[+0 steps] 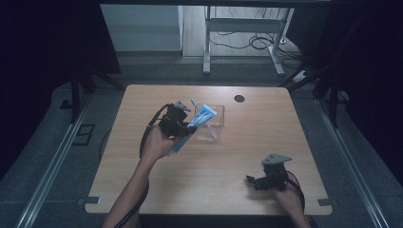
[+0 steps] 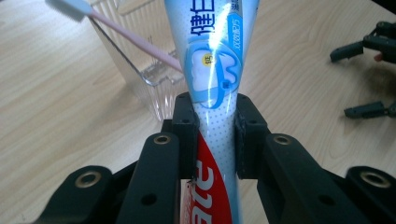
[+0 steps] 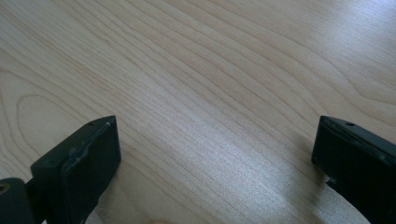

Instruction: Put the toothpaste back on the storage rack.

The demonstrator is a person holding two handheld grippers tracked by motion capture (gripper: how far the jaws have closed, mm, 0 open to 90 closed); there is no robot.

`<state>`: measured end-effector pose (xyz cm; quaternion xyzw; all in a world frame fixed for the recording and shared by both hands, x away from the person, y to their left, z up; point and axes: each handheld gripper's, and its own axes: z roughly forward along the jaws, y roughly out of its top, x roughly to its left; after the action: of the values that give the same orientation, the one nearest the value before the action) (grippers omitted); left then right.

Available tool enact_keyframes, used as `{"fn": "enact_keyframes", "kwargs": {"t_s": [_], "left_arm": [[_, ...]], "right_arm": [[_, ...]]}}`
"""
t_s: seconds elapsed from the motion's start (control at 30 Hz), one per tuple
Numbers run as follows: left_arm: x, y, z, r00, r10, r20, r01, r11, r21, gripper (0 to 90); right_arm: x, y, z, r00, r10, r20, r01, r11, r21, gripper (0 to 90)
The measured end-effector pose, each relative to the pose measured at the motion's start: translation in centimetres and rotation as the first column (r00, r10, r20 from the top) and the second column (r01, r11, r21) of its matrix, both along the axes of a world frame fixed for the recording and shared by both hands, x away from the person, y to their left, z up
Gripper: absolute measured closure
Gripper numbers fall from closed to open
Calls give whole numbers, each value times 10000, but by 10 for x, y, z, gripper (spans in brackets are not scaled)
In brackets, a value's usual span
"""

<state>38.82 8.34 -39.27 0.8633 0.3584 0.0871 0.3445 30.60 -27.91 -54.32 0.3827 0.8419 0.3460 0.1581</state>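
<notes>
right, from the high view i have the left gripper [image 1: 183, 124] up over the middle of the table [image 1: 204, 190], and it is pinching a toothpaste tube [image 1: 197, 121] — blue and white, with a red band toward the end nearest my hand. in the left gripper view the two black pads [image 2: 186, 126] press on the tube [image 2: 212, 70] from either side, and it runs straight up between them toward twelve o'clock, its wide end pointing away from me. the tube's far end sits at the near-left edge of a clear plastic container [image 1: 211, 124], which stands just past the gripper at about one o'clock from it. a pink-handled toothbrush [image 2: 116, 32] leans in that container [image 2: 149, 86], its white head poking out at roughly eleven o'clock in the left gripper view.

the right gripper [image 1: 254, 180] sits low at about five o'clock on the table, near the front edge, well apart from the container. its jaws are spread wide — in the right gripper view there is bare wood grain [image 3: 210, 93] between them.
</notes>
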Motion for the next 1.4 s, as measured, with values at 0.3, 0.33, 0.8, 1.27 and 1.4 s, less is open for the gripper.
{"fn": "enact_keyframes", "kwargs": {"t_s": [0.3,0.33,0.8,1.27,1.4], "left_arm": [[13,-9,6,9993,32,385,-27,9999,-142,744],[15,-10,7,9991,26,429,-19,9999,-157,744],[35,-21,16,9948,180,998,-123,9983,-570,745],[57,-34,21,9889,307,1451,-196,9968,-770,745],[63,-38,22,9873,354,1548,-233,9966,-795,745]], "right_arm": [[0,0,0,10000,1,-30,-1,10000,-1,7],[0,0,0,10000,12,-14,-12,10000,-11,7],[0,0,0,10000,39,9,-39,10000,-38,8],[0,0,0,10000,38,22,-38,10000,-42,8],[0,0,0,10000,42,4,-42,10000,-41,7]]}}
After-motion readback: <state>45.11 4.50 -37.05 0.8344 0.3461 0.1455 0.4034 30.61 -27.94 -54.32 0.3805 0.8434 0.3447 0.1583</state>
